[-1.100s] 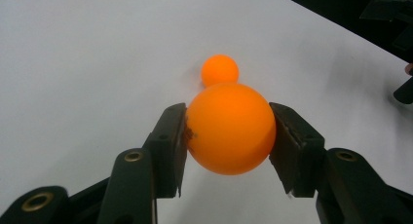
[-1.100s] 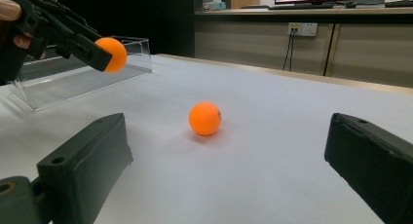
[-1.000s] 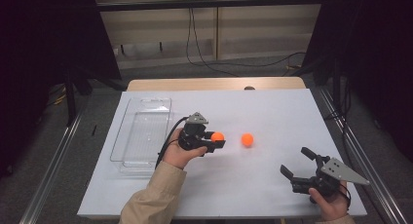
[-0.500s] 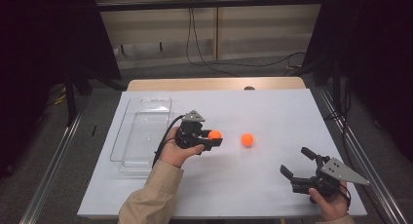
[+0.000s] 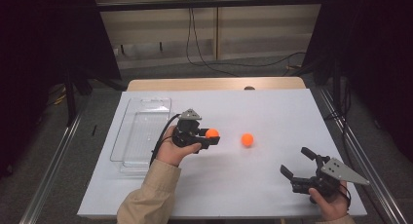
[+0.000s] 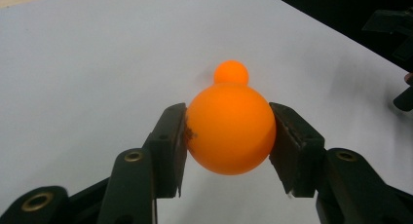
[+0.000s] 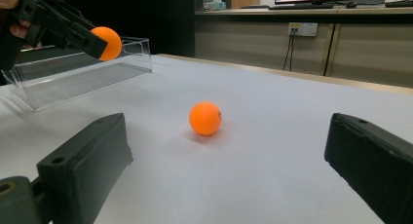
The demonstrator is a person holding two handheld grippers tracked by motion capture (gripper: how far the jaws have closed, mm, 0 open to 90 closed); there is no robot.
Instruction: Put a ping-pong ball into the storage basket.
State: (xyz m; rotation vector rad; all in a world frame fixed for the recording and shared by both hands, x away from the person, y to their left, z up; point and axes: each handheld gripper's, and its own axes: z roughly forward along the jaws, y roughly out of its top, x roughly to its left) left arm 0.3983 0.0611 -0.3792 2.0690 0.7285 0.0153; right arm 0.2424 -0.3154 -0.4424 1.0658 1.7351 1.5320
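An orange ball (image 5: 212, 133) is pinched between the pads of my left gripper (image 5: 210, 138), held a little above the white table just right of the clear tray (image 5: 141, 131). In the left gripper view the held ball (image 6: 229, 129) sits squarely between both black jaws, with a second orange ball (image 6: 231, 72) lying on the table beyond it. That second ball (image 5: 247, 140) rests loose near the table's middle. My right gripper (image 5: 294, 160) stands open at the front right, aimed at the loose ball (image 7: 205, 118), nothing between its jaws. The left gripper (image 7: 63, 24) and its ball (image 7: 108, 43) appear at upper left there.
The clear plastic tray (image 7: 73, 73) lies on the left part of the white table sheet (image 5: 272, 107). Cables run along the floor behind the table. Dark curtains flank both sides, and metal rails run along the table's left and right.
My left gripper has drifted slightly left, toward the tray, with the ball still in it. The right gripper and the loose ball have kept still.
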